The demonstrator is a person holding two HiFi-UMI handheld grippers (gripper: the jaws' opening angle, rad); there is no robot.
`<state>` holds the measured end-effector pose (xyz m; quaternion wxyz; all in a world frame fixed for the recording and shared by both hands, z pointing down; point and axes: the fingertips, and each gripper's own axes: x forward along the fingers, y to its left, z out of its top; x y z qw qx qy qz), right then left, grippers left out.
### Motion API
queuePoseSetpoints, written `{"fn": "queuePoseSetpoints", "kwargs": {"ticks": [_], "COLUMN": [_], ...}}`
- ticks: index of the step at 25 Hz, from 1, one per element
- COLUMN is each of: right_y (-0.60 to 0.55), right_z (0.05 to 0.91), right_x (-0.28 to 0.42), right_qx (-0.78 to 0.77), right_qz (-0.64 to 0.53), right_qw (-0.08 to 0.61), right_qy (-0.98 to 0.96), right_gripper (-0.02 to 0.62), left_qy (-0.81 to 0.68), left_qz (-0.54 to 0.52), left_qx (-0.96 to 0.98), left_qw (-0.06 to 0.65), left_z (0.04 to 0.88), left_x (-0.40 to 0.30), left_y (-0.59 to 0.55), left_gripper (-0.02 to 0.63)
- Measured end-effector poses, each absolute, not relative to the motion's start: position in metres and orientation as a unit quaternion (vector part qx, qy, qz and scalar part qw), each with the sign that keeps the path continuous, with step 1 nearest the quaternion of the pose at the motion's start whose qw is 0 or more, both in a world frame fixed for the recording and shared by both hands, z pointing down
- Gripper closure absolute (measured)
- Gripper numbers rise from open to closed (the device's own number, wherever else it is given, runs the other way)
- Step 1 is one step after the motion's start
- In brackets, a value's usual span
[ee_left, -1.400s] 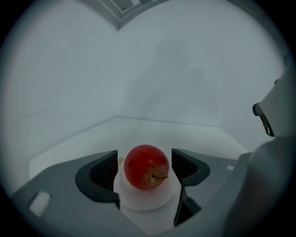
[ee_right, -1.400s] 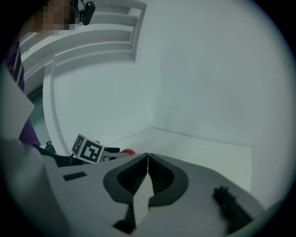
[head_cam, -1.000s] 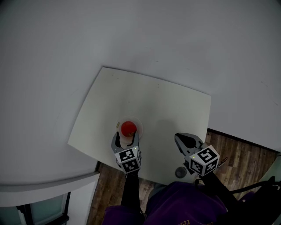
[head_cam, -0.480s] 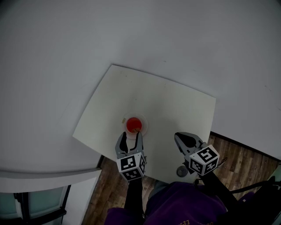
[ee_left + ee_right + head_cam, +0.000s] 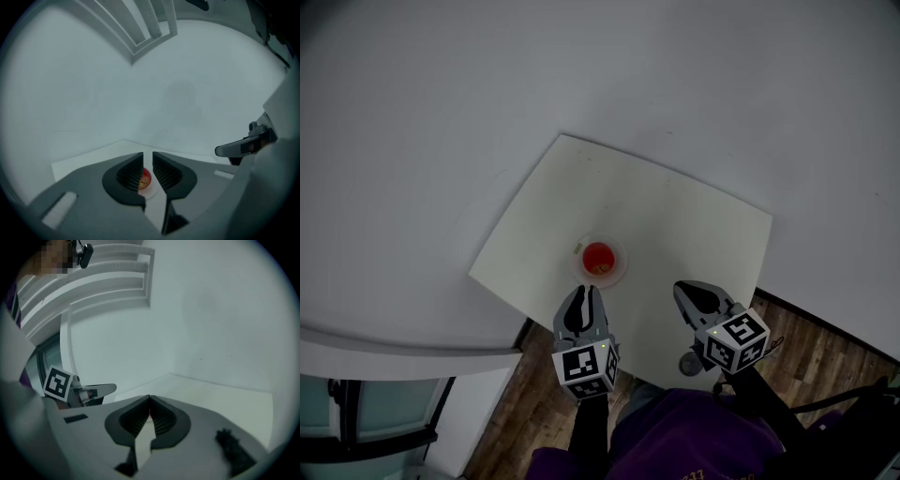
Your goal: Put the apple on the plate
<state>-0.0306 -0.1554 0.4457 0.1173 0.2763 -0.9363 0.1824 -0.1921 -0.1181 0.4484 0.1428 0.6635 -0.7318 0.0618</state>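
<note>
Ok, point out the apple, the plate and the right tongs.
apple (image 5: 597,256), head view, top of the fruit.
plate (image 5: 621,268), head view, bare right rim.
right tongs (image 5: 149,401), right gripper view, where the tips meet.

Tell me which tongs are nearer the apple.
The left tongs: they point at the apple on the plate, their jaws have just been closing with nothing between. The right tongs sit farther aside.

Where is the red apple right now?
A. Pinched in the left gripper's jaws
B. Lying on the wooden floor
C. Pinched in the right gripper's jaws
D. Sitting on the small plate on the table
D: the head view shows the apple resting on the small plate, which stands on the white table.
</note>
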Motion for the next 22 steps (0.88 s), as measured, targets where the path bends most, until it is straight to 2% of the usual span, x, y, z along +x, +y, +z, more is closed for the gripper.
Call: {"fn": "queuePoseSetpoints", "kwargs": {"ticks": [5, 22], "right_y": [-0.148, -0.131], "right_z": [0.439, 0.428], "right_x": [-0.034, -0.037], "right_qx": [0.262, 0.239], "right_qz": [0.181, 0.155], "right_qw": [0.11, 0.11], "right_qy": [-0.941, -0.952], "right_gripper": [0.584, 0.584], "left_qy": [-0.742, -0.736], "left_qz": [0.055, 0.051], "left_qx": [0.654, 0.658], "left_qw": [0.138, 0.154], "left_z": [0.441, 0.447], "left_x": [-0.19, -0.162], "left_y": [-0.101, -0.066], "left_gripper": [0.598, 0.598]}}
